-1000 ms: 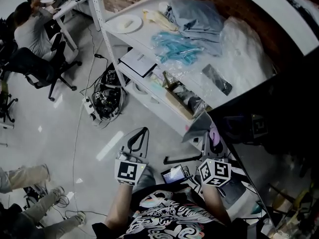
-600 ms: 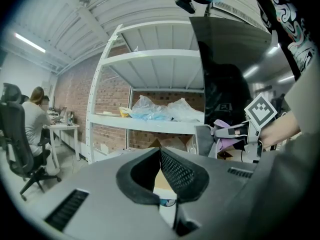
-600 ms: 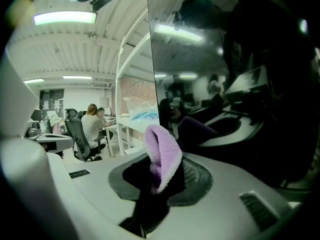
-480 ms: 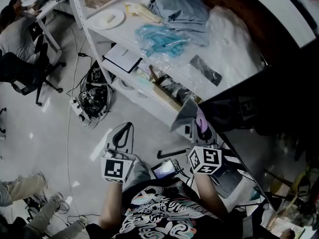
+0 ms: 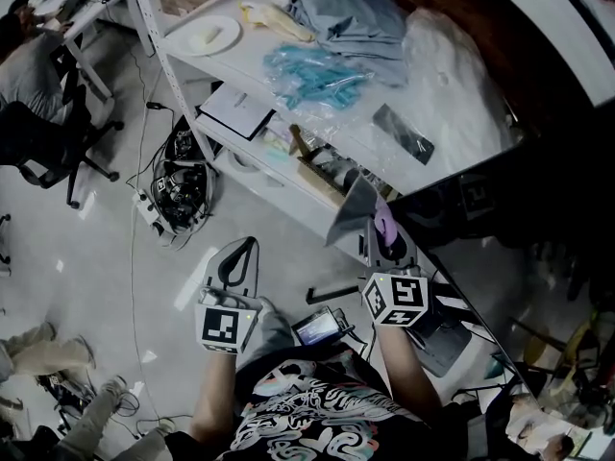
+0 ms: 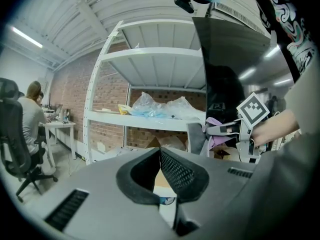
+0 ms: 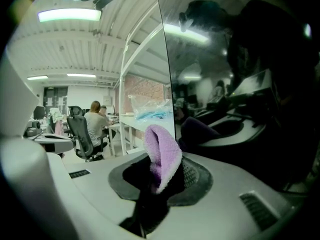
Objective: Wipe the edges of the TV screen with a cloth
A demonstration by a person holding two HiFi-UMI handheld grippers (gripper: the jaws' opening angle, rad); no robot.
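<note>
two grippers, one working: the right gripper (image 5: 388,254) is clamped on the cloth (image 7: 161,153), its fold poking past the tips just beside the tv's (image 7: 240,84) edge, likely for rubbing. the left gripper (image 6: 160,154), closed on nothing, hangs aside. the shelf (image 5: 255,65) crowds that edge, so there is little room to move.

The head view looks from high up, steeply down at the floor (image 5: 106,257), the shelf (image 5: 255,70) and the dark TV screen (image 5: 538,200). The left gripper view sits low, close behind its jaws, facing the shelf from the side. The right gripper view sits close behind its jaws, right beside the TV screen. All three show the shelf; the left one also shows the right gripper (image 6: 222,130).
</note>
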